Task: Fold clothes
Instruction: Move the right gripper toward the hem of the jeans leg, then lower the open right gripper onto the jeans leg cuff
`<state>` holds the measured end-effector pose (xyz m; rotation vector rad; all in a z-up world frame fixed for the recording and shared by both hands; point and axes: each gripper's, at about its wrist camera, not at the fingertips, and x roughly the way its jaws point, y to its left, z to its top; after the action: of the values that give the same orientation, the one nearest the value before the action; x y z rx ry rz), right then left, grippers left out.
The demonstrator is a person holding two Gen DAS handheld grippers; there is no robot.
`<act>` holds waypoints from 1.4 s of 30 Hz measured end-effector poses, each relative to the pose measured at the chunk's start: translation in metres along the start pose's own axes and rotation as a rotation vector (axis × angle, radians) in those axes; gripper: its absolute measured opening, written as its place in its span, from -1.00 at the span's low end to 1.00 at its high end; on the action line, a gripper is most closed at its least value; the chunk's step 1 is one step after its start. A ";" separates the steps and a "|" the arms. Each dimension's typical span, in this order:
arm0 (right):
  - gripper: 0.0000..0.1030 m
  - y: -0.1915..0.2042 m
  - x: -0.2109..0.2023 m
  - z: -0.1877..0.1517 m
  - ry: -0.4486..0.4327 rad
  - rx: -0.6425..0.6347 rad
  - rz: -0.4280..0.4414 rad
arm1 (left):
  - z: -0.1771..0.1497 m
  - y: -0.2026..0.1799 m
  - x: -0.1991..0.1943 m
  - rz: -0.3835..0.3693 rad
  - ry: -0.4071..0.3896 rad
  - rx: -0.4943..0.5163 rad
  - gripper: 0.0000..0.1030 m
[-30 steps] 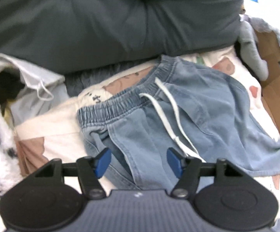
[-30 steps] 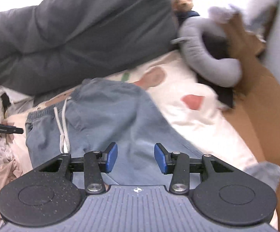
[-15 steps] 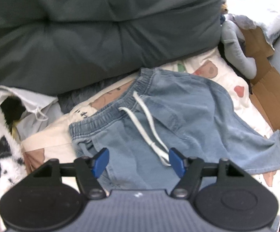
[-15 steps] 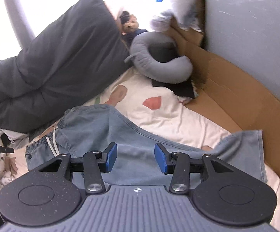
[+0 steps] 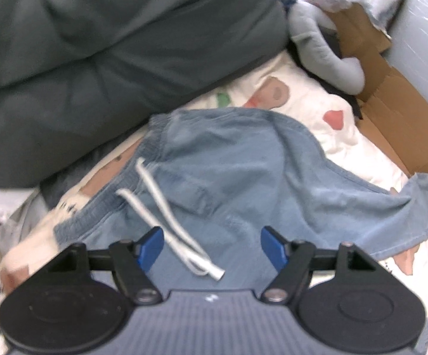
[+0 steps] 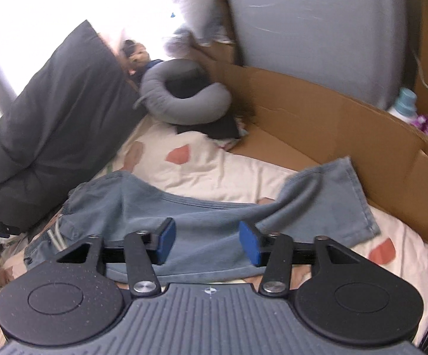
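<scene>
Both cameras are pulling back from the denim shorts [image 5: 243,183], lying spread on the bed [image 6: 214,168]; left gripper [image 5: 211,245] and right gripper [image 6: 206,242] are both gaping, empty.

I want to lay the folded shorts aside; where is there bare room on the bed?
Bare patterned sheet lies between the denim shorts, neck pillow and cardboard wall. The left side is crowded by the dark cushion.

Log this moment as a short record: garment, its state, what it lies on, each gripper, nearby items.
garment: blue denim shorts with white drawstring
state: spread out, rumpled, not yet folded
surface: cream patterned sheet
left gripper: open, above the drawstring ends
right gripper: open, above the shorts, holding nothing
nearby: dark grey cushion, grey neck pillow, cardboard
</scene>
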<state>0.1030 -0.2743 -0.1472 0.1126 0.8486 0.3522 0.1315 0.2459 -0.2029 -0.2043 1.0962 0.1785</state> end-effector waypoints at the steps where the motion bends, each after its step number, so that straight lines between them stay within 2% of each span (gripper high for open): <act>1: 0.15 -0.009 0.002 -0.004 0.000 0.016 -0.010 | 0.004 -0.006 0.004 -0.003 -0.004 0.014 0.49; 10: 0.15 -0.080 0.033 -0.040 0.005 0.112 -0.122 | 0.019 -0.043 0.054 -0.054 0.007 0.078 0.49; 19: 0.15 -0.133 0.085 -0.064 0.076 0.121 -0.161 | 0.028 -0.064 0.106 -0.104 -0.001 0.108 0.48; 23: 0.15 -0.160 0.113 -0.071 0.093 0.192 -0.164 | 0.030 -0.069 0.126 -0.125 -0.005 0.120 0.42; 29: 0.15 -0.205 0.148 -0.079 0.037 0.356 -0.176 | 0.032 -0.070 0.147 -0.128 0.003 0.133 0.40; 33: 0.15 -0.229 0.166 -0.083 -0.006 0.429 -0.183 | 0.034 -0.066 0.151 -0.102 -0.003 0.141 0.40; 39: 0.15 -0.252 0.187 -0.094 -0.040 0.549 -0.168 | 0.031 -0.058 0.159 -0.047 -0.010 0.076 0.40; 42: 0.15 -0.261 0.195 -0.099 -0.059 0.603 -0.159 | 0.023 -0.054 0.167 -0.043 0.011 0.035 0.40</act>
<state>0.2147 -0.4545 -0.4130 0.6090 0.8771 -0.0660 0.2391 0.2061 -0.3377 -0.1969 1.1038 0.1200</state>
